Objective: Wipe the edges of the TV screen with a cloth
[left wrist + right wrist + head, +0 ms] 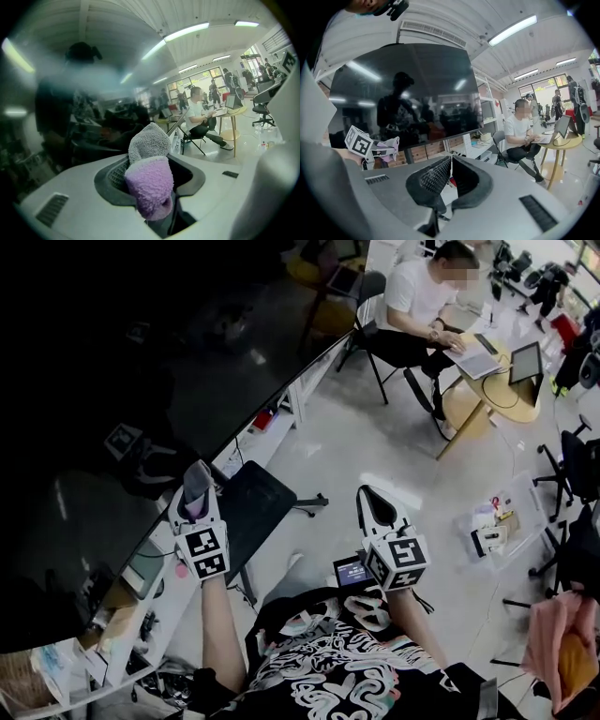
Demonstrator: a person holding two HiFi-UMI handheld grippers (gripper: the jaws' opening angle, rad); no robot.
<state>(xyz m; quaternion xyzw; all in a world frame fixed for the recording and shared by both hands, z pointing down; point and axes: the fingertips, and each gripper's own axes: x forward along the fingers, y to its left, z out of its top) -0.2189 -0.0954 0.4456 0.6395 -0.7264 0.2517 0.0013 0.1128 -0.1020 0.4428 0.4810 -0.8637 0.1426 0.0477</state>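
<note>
Two hand-held grippers point forward from a person standing before a large dark TV screen (141, 362), which fills the left of the head view. The left gripper (196, 486) pinches a folded cloth (149, 180), grey over lilac, with its tip close by the screen's lower edge; contact cannot be confirmed. To its right, the right gripper (373, 507) hangs well away from the screen, jaws pressed together on nothing. Farther right, a seated person (417, 296) works at a round table (511, 401).

Wiping appears to be somewhere along the bottom edge, but no picture tells which edges are done. Only the right gripper view shows the whole screen with its borders. The left gripper view shows the cloth close up, with the glass just a blur.
</note>
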